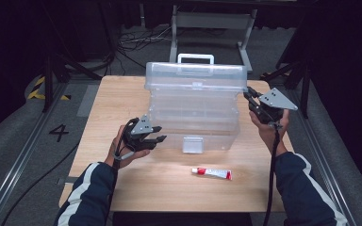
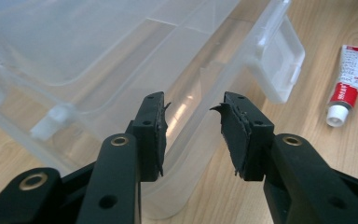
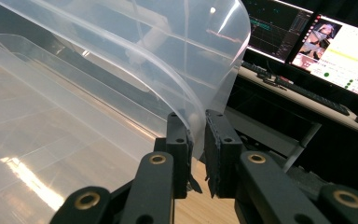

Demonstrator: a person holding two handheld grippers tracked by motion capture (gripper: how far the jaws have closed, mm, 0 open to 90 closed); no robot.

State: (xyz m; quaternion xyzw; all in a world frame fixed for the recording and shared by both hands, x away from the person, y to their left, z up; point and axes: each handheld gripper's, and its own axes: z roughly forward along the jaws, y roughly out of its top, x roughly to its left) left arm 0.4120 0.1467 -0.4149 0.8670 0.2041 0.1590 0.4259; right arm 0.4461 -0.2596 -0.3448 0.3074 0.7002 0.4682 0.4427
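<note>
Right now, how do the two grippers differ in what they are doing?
The right gripper is closed on the edge of the box lid, holding it up; the left gripper is open and holds nothing. The right gripper is raised at the lid's corner; the left gripper sits low beside the box. Both have black jaws.

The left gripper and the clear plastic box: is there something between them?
No. In the high view the left gripper stands open just beside the clear plastic box, with bare table between; the left gripper view shows nothing held.
</note>
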